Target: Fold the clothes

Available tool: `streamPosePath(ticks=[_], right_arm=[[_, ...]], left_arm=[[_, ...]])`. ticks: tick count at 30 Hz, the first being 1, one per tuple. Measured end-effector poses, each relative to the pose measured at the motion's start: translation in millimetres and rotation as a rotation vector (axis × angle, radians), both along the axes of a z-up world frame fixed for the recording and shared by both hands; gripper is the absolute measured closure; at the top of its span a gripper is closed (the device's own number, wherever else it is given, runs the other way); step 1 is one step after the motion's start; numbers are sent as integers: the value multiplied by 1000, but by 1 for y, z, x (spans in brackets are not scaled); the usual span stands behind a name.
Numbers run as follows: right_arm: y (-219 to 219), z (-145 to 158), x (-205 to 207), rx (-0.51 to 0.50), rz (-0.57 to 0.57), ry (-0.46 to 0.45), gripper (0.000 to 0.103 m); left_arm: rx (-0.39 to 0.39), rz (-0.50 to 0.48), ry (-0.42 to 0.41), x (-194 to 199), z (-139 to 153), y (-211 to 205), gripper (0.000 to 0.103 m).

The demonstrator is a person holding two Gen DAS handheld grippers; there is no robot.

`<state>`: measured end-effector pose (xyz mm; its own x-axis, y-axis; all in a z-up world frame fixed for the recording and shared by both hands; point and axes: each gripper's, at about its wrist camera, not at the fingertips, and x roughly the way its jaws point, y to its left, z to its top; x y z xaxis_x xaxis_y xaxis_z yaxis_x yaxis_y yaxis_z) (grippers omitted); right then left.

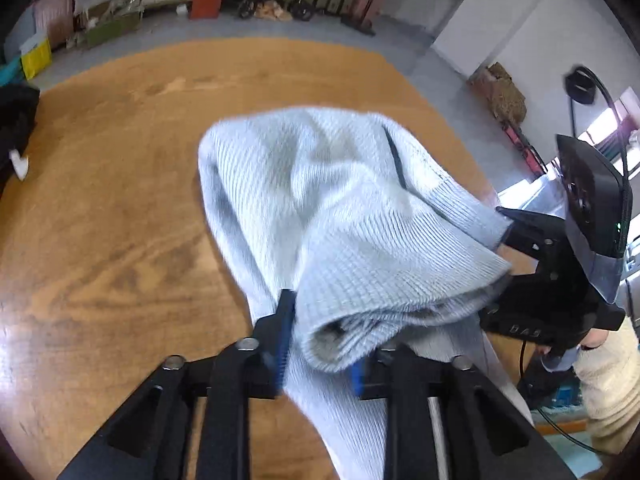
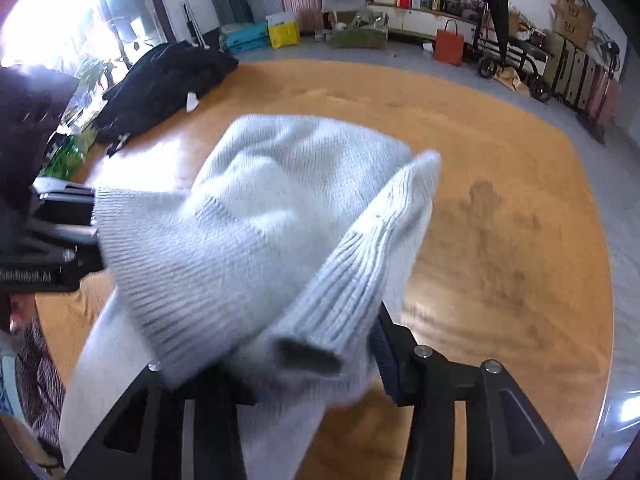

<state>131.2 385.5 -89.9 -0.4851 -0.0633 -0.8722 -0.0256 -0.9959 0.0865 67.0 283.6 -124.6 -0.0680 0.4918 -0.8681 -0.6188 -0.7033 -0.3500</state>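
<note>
Daylight from a blown-out window [image 2: 48, 12], tabletop [image 2: 520, 184] glare, motion blur, fisheye-dark corners.

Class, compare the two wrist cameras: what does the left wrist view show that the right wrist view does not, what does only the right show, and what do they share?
Only the left wrist view shows the right gripper from outside, biting the pale blue knit sweater, and a grey wall corner. Only the right wrist view shows the black garment pile in full, the bright window, the ribbed cuff and the left gripper from outside. Both show the sweater held above the wooden table, and the orange bag by the far wall.
</note>
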Motion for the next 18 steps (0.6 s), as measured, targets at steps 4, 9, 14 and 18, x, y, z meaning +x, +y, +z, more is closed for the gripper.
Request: streamPosePath(ticks=[4,9,14,18], right_arm=[[12,11,27,-11,-24,6,49],[21,37,46,20,-52,13,49],[22,66,39,-9,-75,56,49],[25,74,0,-24,-172,22,47]], left_arm=[[0,42,-69,8,2,-23,42],[-36,119,-39,-5,21,-23,42],[-66,203,-4,-27,42,-17,42],[-71,267,-37,-50,42,-4,43]])
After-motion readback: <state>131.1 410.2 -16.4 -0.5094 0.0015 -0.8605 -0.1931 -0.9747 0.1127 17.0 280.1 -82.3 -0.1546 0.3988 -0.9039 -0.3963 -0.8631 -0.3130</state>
